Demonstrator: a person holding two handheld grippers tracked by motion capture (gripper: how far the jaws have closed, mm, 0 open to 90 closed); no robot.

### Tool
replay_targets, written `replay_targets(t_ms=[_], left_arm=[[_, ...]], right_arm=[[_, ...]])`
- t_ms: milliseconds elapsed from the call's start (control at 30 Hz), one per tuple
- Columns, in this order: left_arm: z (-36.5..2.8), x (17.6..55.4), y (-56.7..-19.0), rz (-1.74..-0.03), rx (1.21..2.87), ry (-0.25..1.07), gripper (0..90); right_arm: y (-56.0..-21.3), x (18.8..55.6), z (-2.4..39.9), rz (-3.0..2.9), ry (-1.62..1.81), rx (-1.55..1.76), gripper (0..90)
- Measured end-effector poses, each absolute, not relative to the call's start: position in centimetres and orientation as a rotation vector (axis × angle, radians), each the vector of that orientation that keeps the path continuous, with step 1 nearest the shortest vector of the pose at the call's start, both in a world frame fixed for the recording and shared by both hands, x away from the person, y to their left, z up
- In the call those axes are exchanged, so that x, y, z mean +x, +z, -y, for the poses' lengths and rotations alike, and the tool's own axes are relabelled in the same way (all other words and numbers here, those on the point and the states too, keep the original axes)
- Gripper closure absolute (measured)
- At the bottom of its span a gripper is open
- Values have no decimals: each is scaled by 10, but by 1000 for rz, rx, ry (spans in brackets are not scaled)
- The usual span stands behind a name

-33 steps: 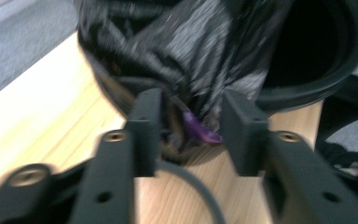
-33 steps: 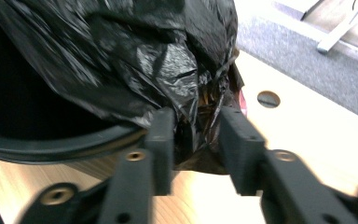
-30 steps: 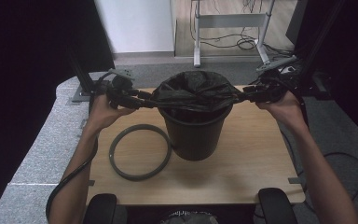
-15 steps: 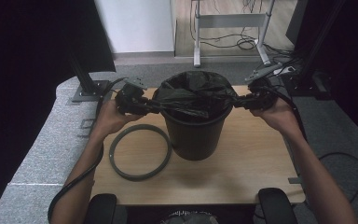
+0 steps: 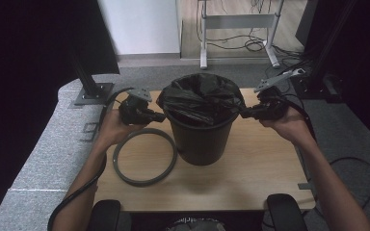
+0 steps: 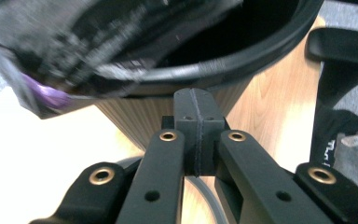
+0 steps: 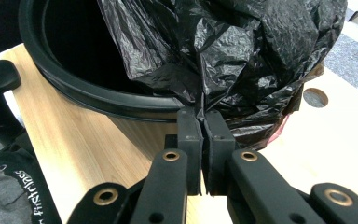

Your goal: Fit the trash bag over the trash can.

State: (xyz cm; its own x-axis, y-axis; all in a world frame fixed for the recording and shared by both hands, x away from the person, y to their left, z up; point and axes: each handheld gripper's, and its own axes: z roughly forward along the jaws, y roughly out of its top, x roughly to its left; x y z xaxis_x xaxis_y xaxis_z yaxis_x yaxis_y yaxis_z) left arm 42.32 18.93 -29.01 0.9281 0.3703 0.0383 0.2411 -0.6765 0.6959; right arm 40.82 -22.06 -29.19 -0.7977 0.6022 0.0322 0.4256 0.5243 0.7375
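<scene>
Lining a bin, two-handed: my left gripper sits at the left of the black bin, just under its rim. Its jaws have just been closing and now meet flush. In the left gripper view I can make out no film between them, though the black bag hangs blurred right above. A grey ring lies flat on the surface, left of the bin and in front of that gripper. The bag itself sits bunched over the bin's mouth, not yet spread over the rim. At the right of the bin, my right gripper has also just been closing, and the right gripper view shows a fold of the bag's edge pinched at its tips. To do this well, I judge that I should confirm the left hold first. I should then draw both sides outward and down over the rim evenly, gently enough not to tear the film or tip the bin.
</scene>
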Motion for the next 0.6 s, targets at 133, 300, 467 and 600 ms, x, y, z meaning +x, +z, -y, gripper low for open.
replay_targets(t_ms=[133,300,467,600], left_arm=[[-196,435,-278,-514,2298,253,568],[-191,460,-276,-644,2248,195,440],[-183,464,-279,-757,2214,198,642],[-184,456,-274,-734,2250,186,892]], right_arm=[[-289,410,223,-2529,1139,871,858],[-288,412,222,-2536,1127,875,837],[-292,412,220,-2535,1134,877,848],[-291,410,221,-2532,1137,867,860]])
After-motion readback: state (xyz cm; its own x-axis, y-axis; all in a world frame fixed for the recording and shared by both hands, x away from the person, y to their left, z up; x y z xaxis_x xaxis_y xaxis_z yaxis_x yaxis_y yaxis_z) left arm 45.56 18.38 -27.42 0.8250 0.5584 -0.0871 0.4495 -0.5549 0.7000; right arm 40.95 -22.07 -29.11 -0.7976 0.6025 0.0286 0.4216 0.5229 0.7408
